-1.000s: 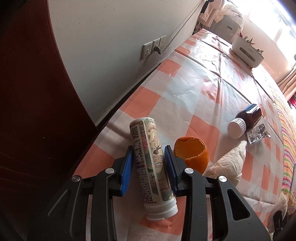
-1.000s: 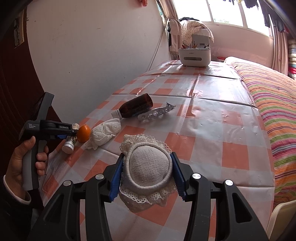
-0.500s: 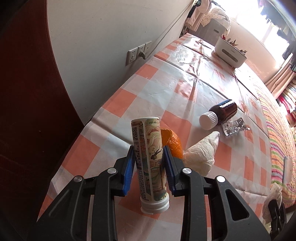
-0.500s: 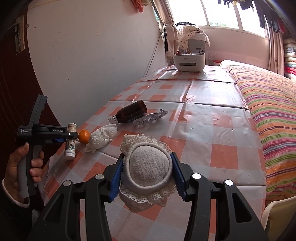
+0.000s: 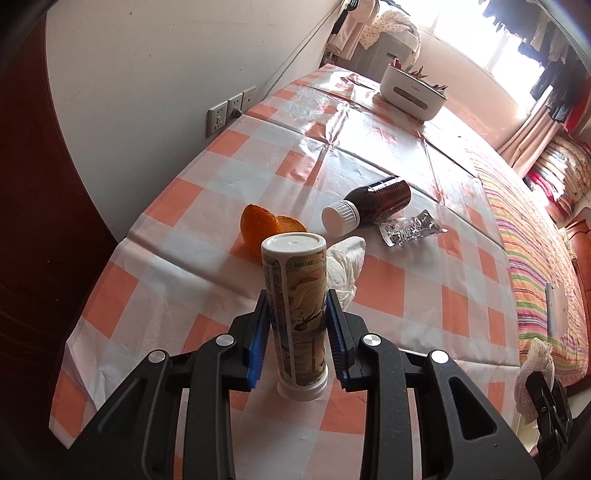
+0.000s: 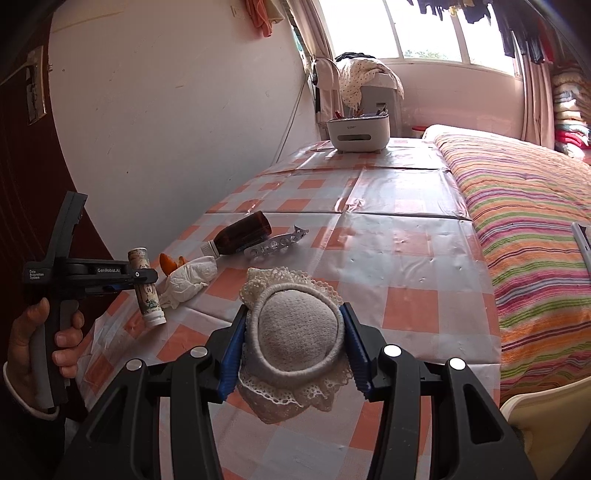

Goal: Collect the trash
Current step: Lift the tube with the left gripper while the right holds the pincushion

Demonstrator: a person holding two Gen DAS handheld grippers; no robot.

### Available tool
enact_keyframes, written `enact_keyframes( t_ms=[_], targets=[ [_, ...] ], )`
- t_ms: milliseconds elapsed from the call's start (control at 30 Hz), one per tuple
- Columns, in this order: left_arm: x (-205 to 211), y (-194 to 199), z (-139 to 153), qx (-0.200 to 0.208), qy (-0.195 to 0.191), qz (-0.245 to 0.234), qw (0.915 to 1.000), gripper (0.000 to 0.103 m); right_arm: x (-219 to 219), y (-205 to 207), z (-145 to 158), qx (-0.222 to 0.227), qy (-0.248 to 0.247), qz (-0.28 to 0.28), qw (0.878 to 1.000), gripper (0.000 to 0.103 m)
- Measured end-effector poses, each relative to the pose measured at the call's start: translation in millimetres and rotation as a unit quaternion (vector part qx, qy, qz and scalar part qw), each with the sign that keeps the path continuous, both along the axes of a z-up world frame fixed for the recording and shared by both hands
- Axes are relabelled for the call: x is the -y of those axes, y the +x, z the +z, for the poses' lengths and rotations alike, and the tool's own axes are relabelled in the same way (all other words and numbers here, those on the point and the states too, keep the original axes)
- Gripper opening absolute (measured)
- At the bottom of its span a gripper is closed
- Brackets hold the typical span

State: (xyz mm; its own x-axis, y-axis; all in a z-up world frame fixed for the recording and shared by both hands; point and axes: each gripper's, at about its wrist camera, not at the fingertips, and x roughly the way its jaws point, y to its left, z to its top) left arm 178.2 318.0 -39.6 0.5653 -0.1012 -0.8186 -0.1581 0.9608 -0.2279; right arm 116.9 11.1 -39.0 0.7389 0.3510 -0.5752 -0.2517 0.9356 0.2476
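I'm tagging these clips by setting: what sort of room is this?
Most likely a bedroom in a home. A bed with a striped blanket runs beside a table with a checked tablecloth, folded bedding is stacked by the window, and laundry hangs there.

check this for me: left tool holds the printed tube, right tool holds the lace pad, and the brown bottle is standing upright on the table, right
Not quite. The brown bottle is lying on its side on the table, white cap toward the orange peel, as the left wrist view shows. The rest holds: the left tool grips the printed tube, and the right tool holds the lace pad.
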Motion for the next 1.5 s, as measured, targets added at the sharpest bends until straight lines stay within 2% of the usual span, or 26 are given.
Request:
enact_keyframes(
  t_ms=[533,933,1500],
  targets=[
    [66,-10,13,0.029,0.003,-0.077,0.9966,0.029,33,-17,5,0.009,-0.003,-0.03,0.999,0.047],
    [105,-14,15,0.035,0.005,-0.113,0.993,0.029,55,-28,8,0.01,0.0,-0.05,0.999,0.047],
    [175,-29,15,0.042,0.019,-0.179,0.9827,0.029,94,-54,9,0.013,0.015,-0.102,0.995,0.047]
  ],
)
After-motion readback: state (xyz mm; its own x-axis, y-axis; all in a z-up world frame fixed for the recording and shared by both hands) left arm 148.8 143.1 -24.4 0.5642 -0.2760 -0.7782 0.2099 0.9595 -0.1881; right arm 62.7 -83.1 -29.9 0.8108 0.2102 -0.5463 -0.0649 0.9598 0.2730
